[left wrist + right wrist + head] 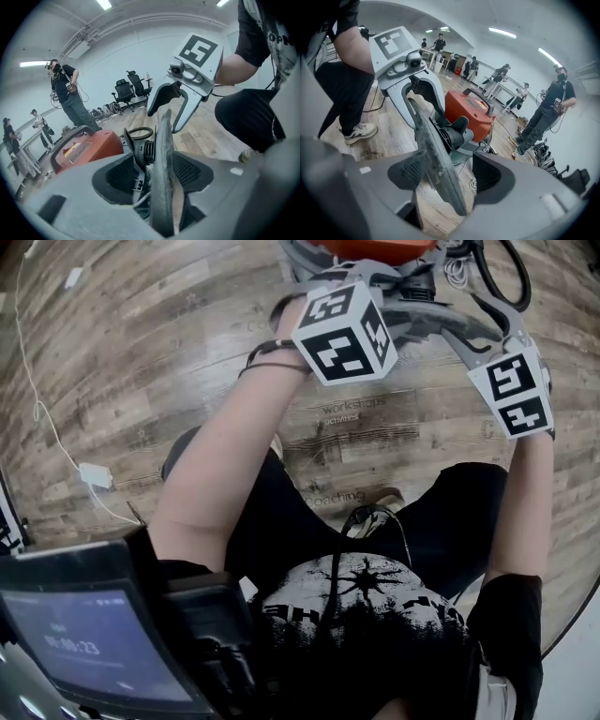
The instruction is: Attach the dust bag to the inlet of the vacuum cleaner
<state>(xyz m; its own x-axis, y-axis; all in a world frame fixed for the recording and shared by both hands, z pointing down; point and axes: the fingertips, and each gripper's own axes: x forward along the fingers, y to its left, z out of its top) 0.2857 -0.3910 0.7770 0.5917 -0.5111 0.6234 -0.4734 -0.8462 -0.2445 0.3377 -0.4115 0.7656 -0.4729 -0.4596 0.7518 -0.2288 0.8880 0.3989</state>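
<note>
Both pairs of tongs are spread wide. Between the jaws of the left tongs (152, 176) stands the grey dust bag (163, 150), seen edge-on. It lies close by the right-hand jaw and well apart from the other, so nothing pinches it. The right tongs (452, 174) are the same: the bag's worn grey rim runs up between the open jaws, close by the left-hand jaw and clear of the right-hand one.

Just behind the bag sits the black ribbed inlet (146, 151) of the vacuum cleaner (86, 147), whose body is orange-red with a dark carrying handle. From the right gripper view the bag stands in front of the inlet, partly covering it. I cannot tell whether the bag is seated on it.

Each gripper view also shows the other tongs across the bag, reaching toward its far edge.

The vacuum cleaner rests on a wood-plank floor (141, 352), where a white cable (56, 442) trails. A lit screen (89, 643) sits at the lower left of the head view. Farther off, several people (548, 108) stand about the room, and black office chairs (126, 89) line a wall.
</note>
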